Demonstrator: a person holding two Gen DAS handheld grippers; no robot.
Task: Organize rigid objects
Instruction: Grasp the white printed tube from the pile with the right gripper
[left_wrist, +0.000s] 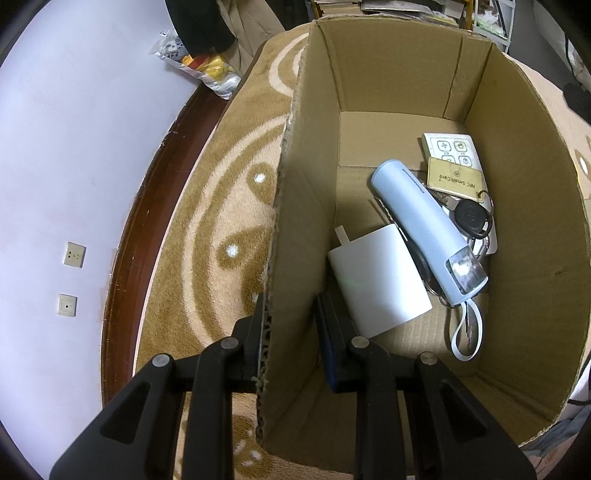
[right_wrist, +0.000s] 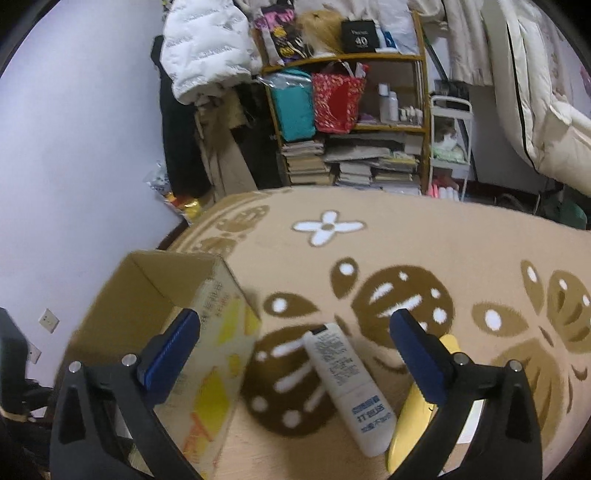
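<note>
My left gripper (left_wrist: 291, 317) is shut on the left wall of an open cardboard box (left_wrist: 295, 184), one finger outside, one inside. In the box lie a white charger (left_wrist: 380, 280), a light-blue flashlight (left_wrist: 424, 229), a white keypad remote (left_wrist: 452, 147), a gold NFC card (left_wrist: 454, 179) and a black key fob (left_wrist: 472, 216). My right gripper (right_wrist: 295, 339) is open above the carpet, over a white remote (right_wrist: 347, 384). A yellow object (right_wrist: 417, 413) lies beside it, partly hidden by the right finger. The box (right_wrist: 155, 295) stands to the left.
The box stands on a tan patterned carpet (right_wrist: 443, 243). A wall with sockets (left_wrist: 74, 254) and a dark skirting board lie to the left. A cluttered shelf (right_wrist: 347, 122) with books and bags stands at the back, bedding (right_wrist: 535, 92) to the right.
</note>
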